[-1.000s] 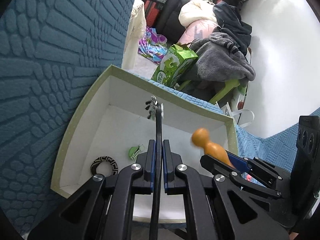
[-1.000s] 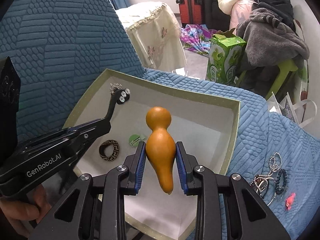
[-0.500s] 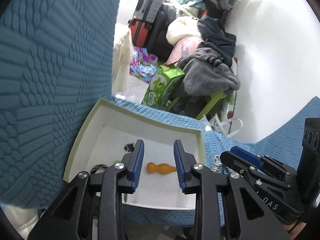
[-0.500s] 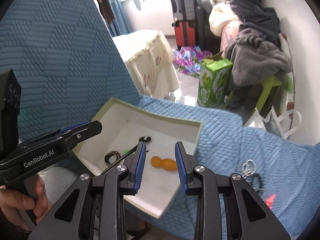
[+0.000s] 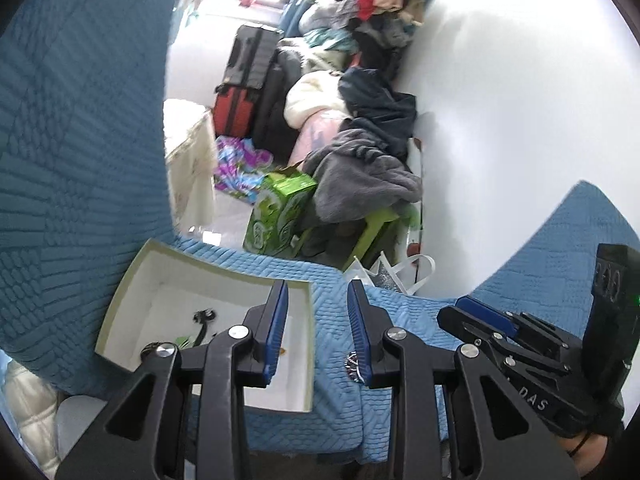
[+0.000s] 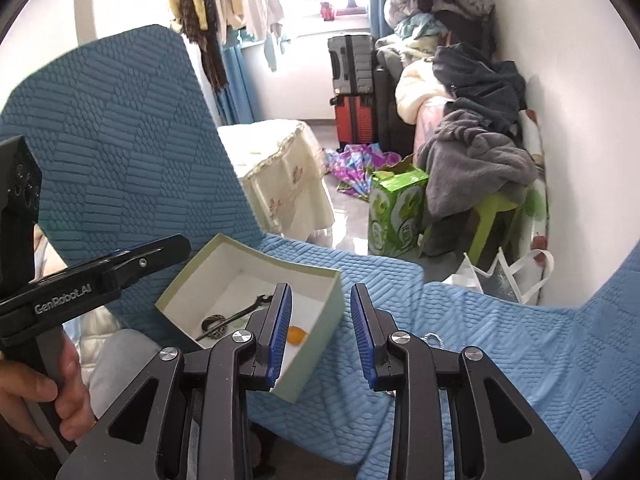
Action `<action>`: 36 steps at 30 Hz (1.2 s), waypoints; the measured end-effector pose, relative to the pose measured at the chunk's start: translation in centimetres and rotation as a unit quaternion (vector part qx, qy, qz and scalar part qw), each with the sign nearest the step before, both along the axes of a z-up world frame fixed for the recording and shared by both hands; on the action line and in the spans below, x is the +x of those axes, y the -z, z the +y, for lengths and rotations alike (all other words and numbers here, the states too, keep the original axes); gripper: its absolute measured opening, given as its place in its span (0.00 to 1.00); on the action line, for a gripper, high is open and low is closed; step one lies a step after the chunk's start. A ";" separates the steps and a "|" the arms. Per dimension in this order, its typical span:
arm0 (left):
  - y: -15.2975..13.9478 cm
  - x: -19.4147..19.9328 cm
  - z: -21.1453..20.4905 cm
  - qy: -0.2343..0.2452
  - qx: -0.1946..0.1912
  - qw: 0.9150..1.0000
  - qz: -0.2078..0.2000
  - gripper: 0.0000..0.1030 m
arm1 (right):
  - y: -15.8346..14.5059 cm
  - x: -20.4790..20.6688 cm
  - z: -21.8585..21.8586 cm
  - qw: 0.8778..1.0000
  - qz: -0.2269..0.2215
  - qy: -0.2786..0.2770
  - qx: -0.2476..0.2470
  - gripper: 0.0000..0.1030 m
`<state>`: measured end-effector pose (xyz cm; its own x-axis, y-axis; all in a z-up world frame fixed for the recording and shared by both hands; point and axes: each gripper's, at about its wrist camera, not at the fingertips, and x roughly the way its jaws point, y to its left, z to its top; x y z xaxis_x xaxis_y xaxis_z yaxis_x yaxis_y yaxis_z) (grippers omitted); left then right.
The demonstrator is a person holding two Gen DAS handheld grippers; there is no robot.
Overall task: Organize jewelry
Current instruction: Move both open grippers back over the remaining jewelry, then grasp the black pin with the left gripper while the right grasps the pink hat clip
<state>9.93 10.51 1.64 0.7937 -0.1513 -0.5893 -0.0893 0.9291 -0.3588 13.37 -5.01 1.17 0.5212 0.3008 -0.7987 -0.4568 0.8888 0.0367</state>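
left gripper (image 5: 316,328) blue-padded jaws apart, empty | right gripper (image 6: 320,332) likewise apart, empty | pale green square cardboard box (image 6: 320,312) on the blue quilted cover holds black hairpin (image 6: 236,316), orange gourd charm (image 6: 297,334) | next, we judge: approach the beaded bracelets low, close gently | only left view shows beaded bracelet (image 5: 352,365) by its pad

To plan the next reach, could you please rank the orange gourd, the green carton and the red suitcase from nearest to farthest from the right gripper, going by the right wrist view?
From the right gripper:
1. Orange gourd, in the box just beside the left finger.
2. Green carton, on the floor beyond the blue cover, slightly right.
3. Red suitcase, far back near the window.
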 end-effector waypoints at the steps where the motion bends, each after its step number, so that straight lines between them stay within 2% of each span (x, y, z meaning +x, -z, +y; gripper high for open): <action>1: -0.2 0.0 -0.6 0.006 0.003 1.000 -0.005 0.30 | -0.1 0.0 -0.7 1.000 -0.002 0.007 0.000 0.28; 9: 0.8 0.1 -4.8 0.041 0.000 0.999 -0.031 0.30 | -0.1 -1.3 -6.5 0.998 -0.029 0.049 -0.002 0.28; 12: 2.1 0.6 -7.1 0.064 -0.001 0.997 -0.049 0.30 | 1.1 -1.6 -8.6 0.997 -0.036 0.068 -0.010 0.29; 15: 3.6 1.4 -9.7 0.088 0.010 0.995 -0.045 0.30 | 3.1 -1.9 -11.2 0.996 -0.024 0.089 -0.011 0.30; 22: 8.9 4.2 -13.8 0.143 0.004 0.990 0.011 0.30 | 7.0 -2.3 -16.3 0.992 -0.001 0.123 -0.014 0.30; 24: 10.1 4.8 -14.7 0.153 0.013 0.988 0.025 0.30 | 8.0 -2.1 -17.6 0.991 0.015 0.132 -0.012 0.30; 33: 15.3 8.7 -17.9 0.223 0.034 0.970 0.088 0.30 | 12.8 -0.3 -20.6 0.984 0.089 0.153 -0.011 0.33; 36: 16.7 10.2 -18.7 0.249 0.039 0.962 0.108 0.30 | 14.6 0.8 -21.2 0.981 0.125 0.152 0.003 0.33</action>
